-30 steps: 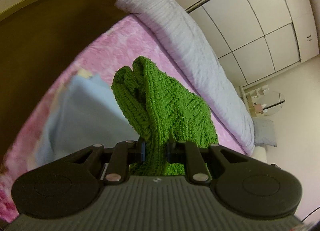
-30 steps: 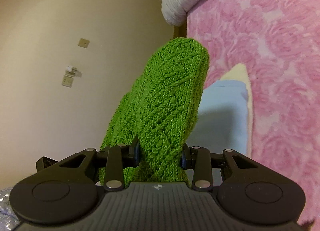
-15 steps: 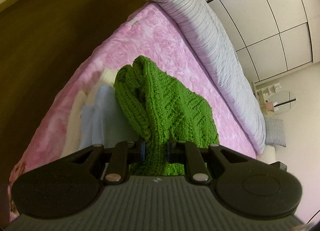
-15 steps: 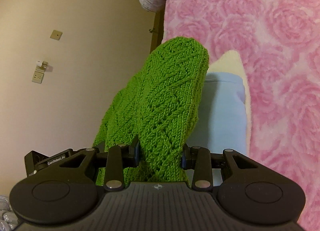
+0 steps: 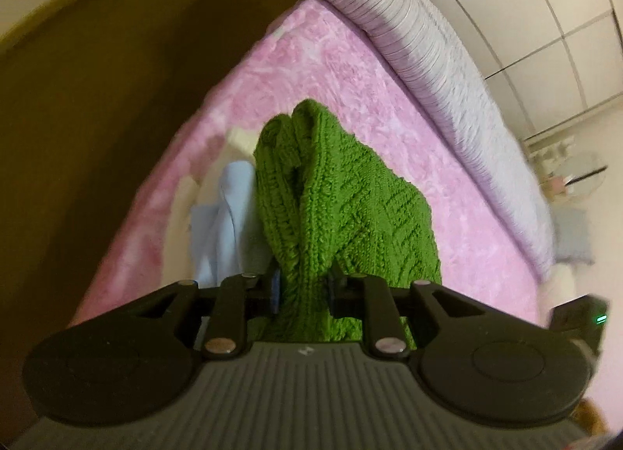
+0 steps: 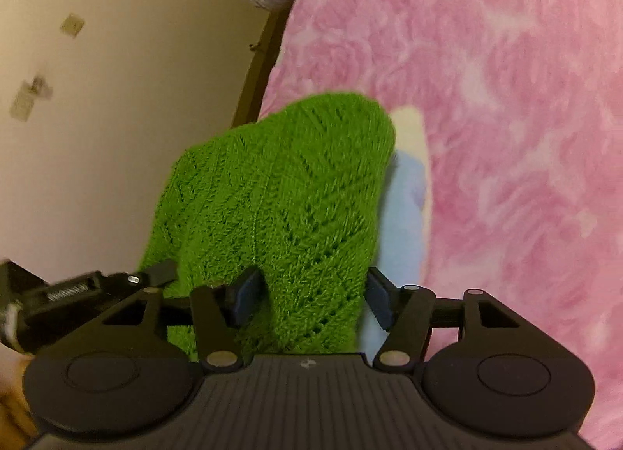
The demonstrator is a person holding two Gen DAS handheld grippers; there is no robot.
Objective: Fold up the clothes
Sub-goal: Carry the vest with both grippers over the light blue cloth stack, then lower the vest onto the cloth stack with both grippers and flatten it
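Above the pink bed (image 5: 389,130), left tool (image 5: 303,286) clamps the green knit (image 5: 342,196) bunched upright; right tool (image 6: 307,294) stands spread apart, knit (image 6: 280,196) draped loose between its fingers.

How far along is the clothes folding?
Done: a blue garment already lies flat on the pink bed. In hand: the green knit, gripped by the left tool; the right tool stands open around it. Left: laying the knit down and folding it.
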